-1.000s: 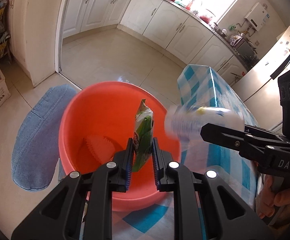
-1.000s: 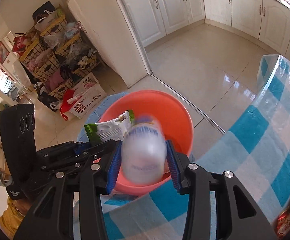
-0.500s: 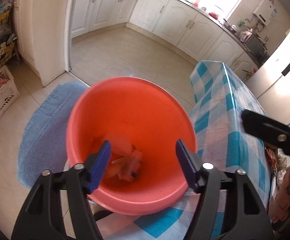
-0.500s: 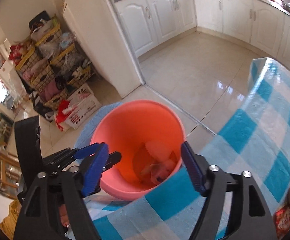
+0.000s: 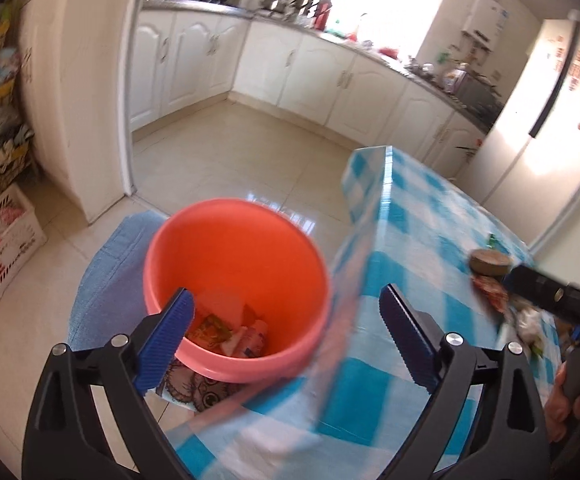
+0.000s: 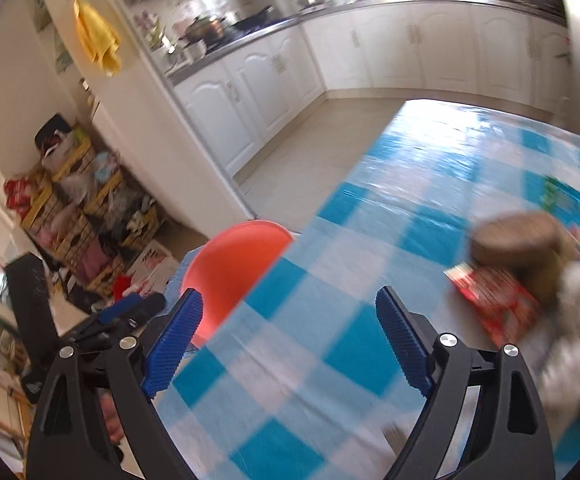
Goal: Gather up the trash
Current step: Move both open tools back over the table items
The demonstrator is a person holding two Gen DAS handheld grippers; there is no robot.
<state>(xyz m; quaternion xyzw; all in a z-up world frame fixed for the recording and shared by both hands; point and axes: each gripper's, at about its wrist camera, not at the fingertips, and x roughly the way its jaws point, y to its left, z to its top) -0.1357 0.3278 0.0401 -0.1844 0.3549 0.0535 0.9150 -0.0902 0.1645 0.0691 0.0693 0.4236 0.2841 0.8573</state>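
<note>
Both tools just opened, empty, wrapper and bottle now in orange bucket (image 5: 237, 258)

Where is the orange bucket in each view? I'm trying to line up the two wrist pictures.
Left wrist: the bucket sits centre-left on the floor, seen from above, trash in its bottom, against the table's edge.
Right wrist: the bucket is lower left of centre, only its far rim and inner wall showing; the table hides the rest.
Shared landmark: the brown round tin on the table.
</note>
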